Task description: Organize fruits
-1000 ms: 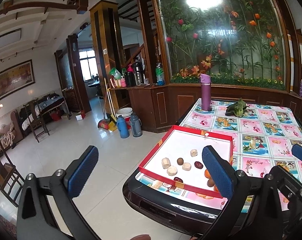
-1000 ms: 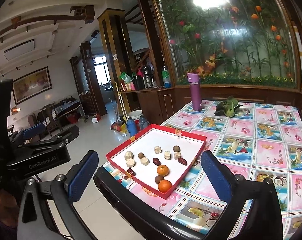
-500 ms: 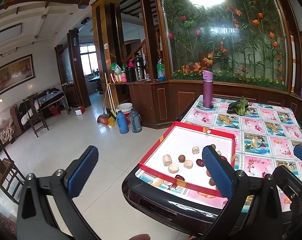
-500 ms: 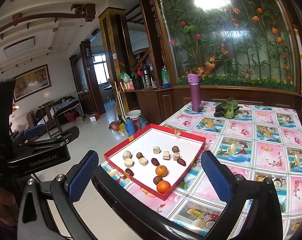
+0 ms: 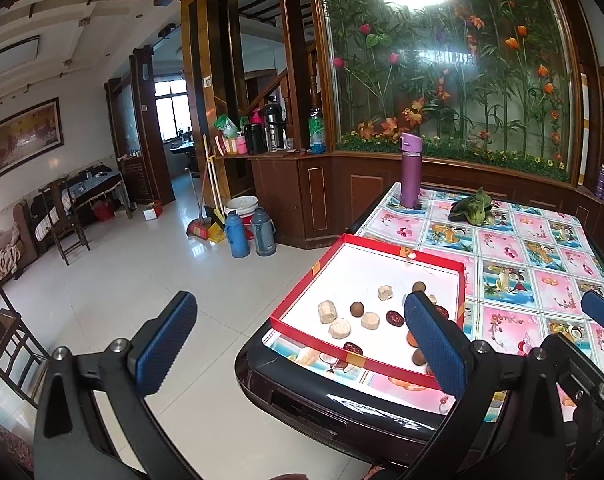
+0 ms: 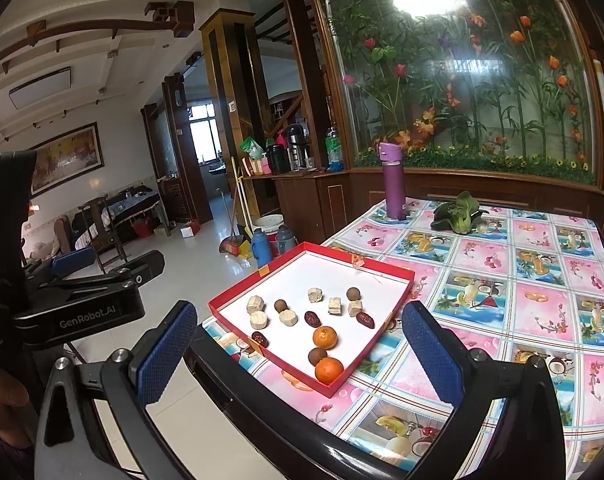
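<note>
A shallow red tray with a white floor sits at the table's near left corner; it also shows in the left wrist view. In it lie two oranges, brown round fruits, dark red dates and several pale cut chunks. My right gripper is open and empty, held before the table edge, short of the tray. My left gripper is open and empty, left of the table, its right finger hiding part of the tray. The left gripper's body shows in the right wrist view.
A purple bottle and a green leafy vegetable stand at the table's far side on the patterned cloth. Two thermos flasks, a broom and a bucket stand on the tiled floor to the left. Chairs are farther left.
Both grippers have tilted slightly, so the tray sits a little lower and nearer in each view. Both stay open and empty. Nothing in the tray has moved.
</note>
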The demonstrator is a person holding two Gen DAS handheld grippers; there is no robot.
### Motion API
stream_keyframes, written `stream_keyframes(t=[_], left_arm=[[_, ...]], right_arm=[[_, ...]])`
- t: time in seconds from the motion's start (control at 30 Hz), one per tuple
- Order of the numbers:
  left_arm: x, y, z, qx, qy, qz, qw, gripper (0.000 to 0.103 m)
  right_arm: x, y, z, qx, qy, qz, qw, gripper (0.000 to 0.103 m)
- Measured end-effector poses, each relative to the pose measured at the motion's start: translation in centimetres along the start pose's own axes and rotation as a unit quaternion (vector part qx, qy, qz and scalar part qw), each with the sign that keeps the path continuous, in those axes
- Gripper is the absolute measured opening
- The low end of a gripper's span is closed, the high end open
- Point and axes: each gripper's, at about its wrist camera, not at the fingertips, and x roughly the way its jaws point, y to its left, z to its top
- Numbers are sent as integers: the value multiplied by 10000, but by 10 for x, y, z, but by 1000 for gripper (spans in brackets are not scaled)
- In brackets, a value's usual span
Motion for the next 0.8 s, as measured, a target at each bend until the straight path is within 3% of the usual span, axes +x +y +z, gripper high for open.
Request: stream_keyframes(t=[0.8], left_arm=[[7,3,-4,-39,38,21,10000,103]], right_arm=[[23,1,-8,-11,317,98,9994,102]])
